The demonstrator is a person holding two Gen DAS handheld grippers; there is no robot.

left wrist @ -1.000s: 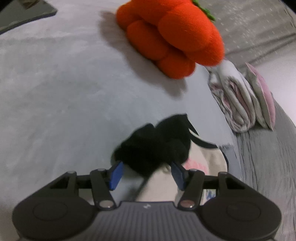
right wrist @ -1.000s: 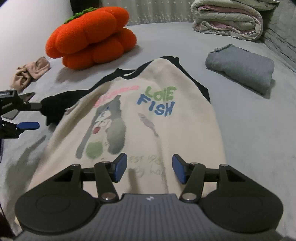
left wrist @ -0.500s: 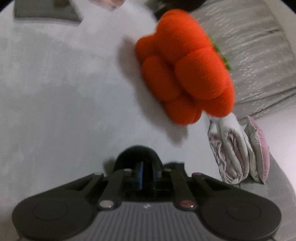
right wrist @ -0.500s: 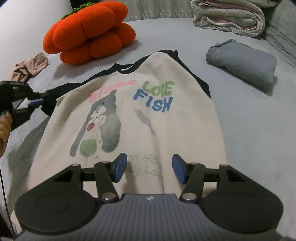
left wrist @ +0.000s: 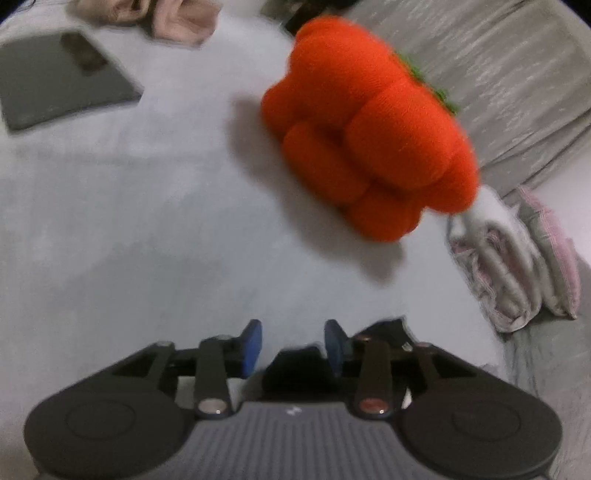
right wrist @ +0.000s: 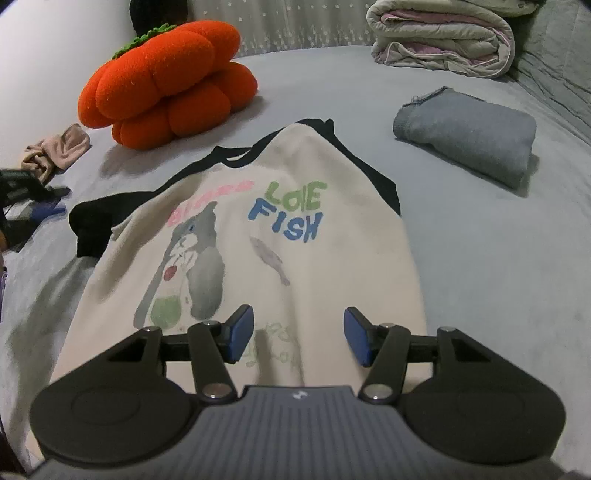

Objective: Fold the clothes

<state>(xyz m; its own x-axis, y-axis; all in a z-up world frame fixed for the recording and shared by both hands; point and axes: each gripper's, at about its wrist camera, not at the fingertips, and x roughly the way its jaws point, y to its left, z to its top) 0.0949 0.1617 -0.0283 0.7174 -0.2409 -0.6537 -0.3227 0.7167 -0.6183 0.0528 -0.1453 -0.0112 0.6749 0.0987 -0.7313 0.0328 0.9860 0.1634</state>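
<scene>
Shirt (right wrist: 266,258) lies flat beneath parted right gripper (right wrist: 298,334); left gripper (left wrist: 293,347), parted, just beside its sleeve (right wrist: 92,225)

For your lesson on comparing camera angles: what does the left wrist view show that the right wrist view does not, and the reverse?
Only the left wrist view shows the flat dark slab on the bed. Only the right wrist view shows the cream shirt's print and the folded grey garment. Both share the orange pumpkin cushion, the beige cloth, the rolled quilt and the shirt's black sleeve.
</scene>
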